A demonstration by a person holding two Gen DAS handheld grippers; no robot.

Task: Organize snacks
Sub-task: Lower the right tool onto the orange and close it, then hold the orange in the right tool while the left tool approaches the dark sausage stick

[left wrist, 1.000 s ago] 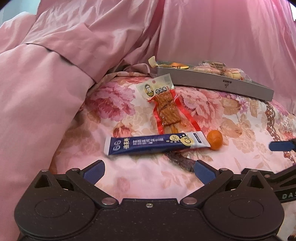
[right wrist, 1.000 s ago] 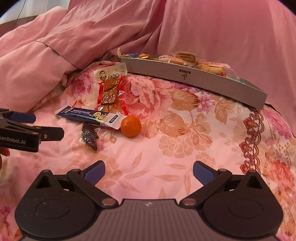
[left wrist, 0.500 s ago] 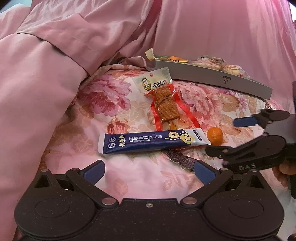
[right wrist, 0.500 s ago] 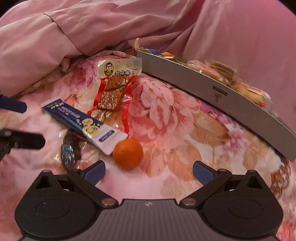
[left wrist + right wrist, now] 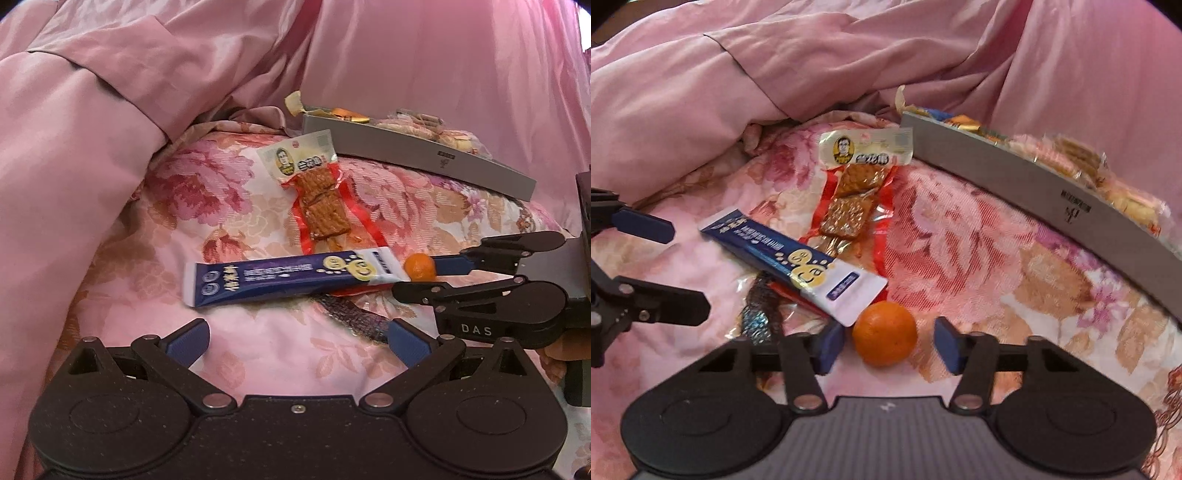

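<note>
Pink bedding is heaped behind a bed spread with a floral coverlet (image 5: pixel 979 236), where loose snacks lie in front of a long grey tray (image 5: pixel 1034 184) already loaded with wrapped biscuits and sweets. Nearest the camera, the right hand-held gripper (image 5: pixel 888 343) straddles a small orange (image 5: pixel 885 333); its jaws are closing, with a sliver of gap visible on each side, so the pads do not appear to press yet. Touching the fruit's left is the white end of a blue stick sachet (image 5: pixel 790 266), which lies over a red-edged packet of dried tofu (image 5: pixel 855 199) and a dark foil-wrapped strip (image 5: pixel 759 314). The left hand-held gripper (image 5: pixel 297 345) waits low over the coverlet with jaws wide apart and nothing between them. To do this pick well, I would judge that the pads should meet the orange at its widest line and squarely, since a round fruit on soft bedding can roll or sink away. Keeping the left pad clear of the sachet's corner matters too, then lifting straight up before carrying toward the tray.
</note>
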